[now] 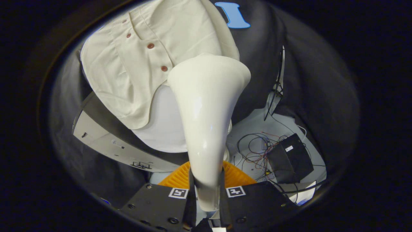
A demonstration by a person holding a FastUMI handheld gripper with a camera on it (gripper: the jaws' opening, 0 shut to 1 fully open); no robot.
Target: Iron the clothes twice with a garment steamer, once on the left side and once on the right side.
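A glossy white garment steamer (206, 109) rises from between my fingers, narrow at the handle and flaring to a wide head. My gripper (206, 187) is shut on the steamer's handle, one finger pressing each side. Beyond the head hangs a cream shirt (141, 61) with brown buttons down its placket, over a white under-layer (164, 122). The steamer head sits at the shirt's lower right part, close to the fabric; I cannot tell whether it touches. The head hides the hem on that side.
A white table top (109, 141) with a dark edge runs below the shirt. Below and to the right lies a black box (289, 158) among tangled wires (254, 148) on a pale floor. A thin stand (279, 80) rises against the dark cloth wall.
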